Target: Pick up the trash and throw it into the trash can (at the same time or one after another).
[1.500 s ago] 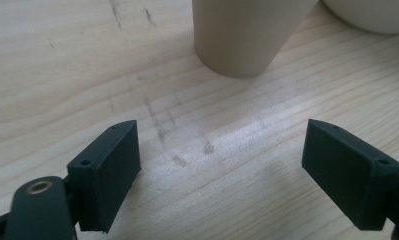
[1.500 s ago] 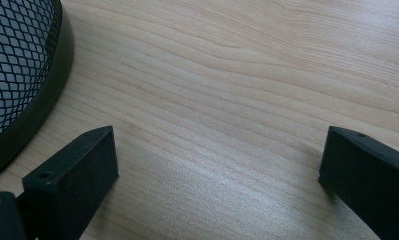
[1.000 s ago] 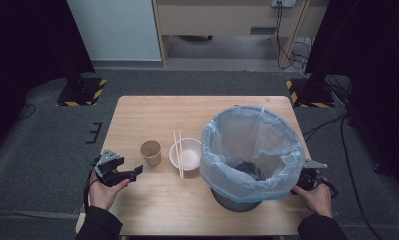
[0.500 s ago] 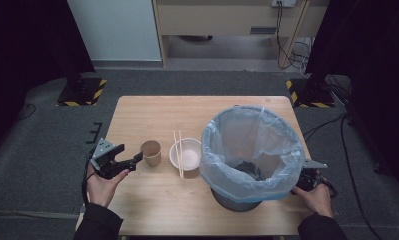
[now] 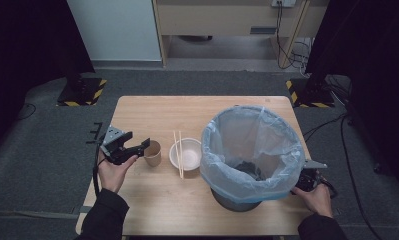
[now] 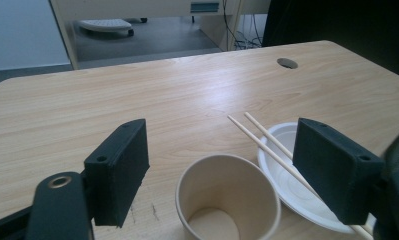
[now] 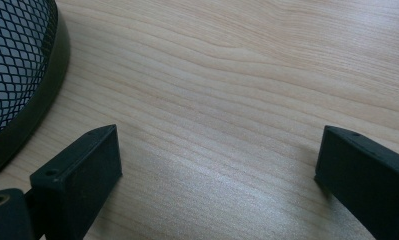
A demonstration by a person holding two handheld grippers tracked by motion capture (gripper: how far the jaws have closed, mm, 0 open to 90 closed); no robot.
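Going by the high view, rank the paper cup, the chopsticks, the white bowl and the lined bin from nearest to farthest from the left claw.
From the left claw:
1. Paper cup, right at the claw's tips.
2. Chopsticks, lying across the bowl's left edge.
3. White bowl, mid-table just beyond them.
4. Lined bin, far across on the table's right side.

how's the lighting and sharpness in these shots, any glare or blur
High view: table evenly lit, surroundings dark. Left gripper view: pale glare on the wood, cup sharp, right edge blurred. Right gripper view: soft sheen on the grain, bin mesh slightly soft.
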